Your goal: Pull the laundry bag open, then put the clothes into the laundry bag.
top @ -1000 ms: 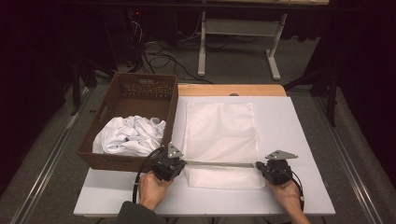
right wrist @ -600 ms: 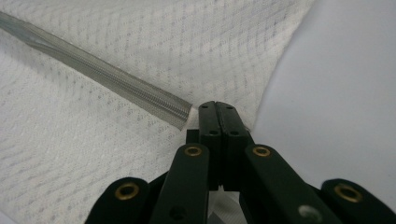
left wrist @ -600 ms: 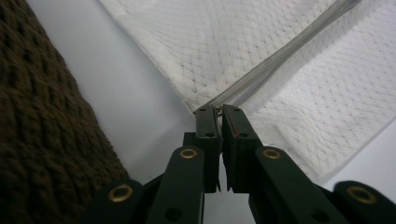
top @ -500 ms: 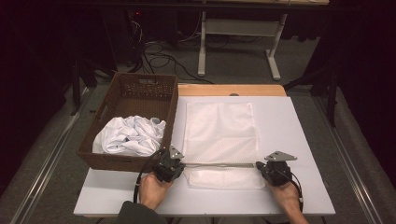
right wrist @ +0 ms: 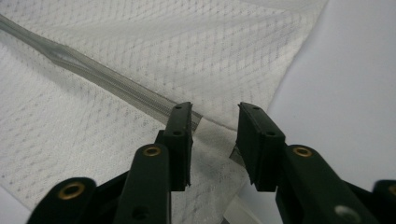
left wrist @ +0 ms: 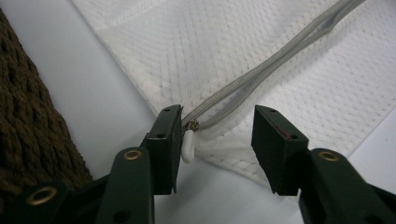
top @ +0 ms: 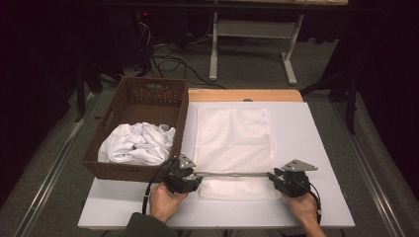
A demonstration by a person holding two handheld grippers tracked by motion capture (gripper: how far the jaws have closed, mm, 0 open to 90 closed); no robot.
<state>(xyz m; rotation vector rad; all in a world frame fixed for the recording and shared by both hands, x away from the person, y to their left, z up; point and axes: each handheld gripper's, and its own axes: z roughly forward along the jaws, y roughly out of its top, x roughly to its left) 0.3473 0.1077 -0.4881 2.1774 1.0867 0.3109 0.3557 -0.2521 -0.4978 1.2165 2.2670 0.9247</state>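
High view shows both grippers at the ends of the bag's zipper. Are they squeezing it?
Observer: Not the left gripper. Its jaws have just been opening and stand apart. The white pull of the zipper sits between them, right by one jaw, unpinched.
Operator: And the other one?
Observer: The right gripper has just been opening too. The fabric tab at the zipper's far end lies between its jaws, and neither pad presses on it.
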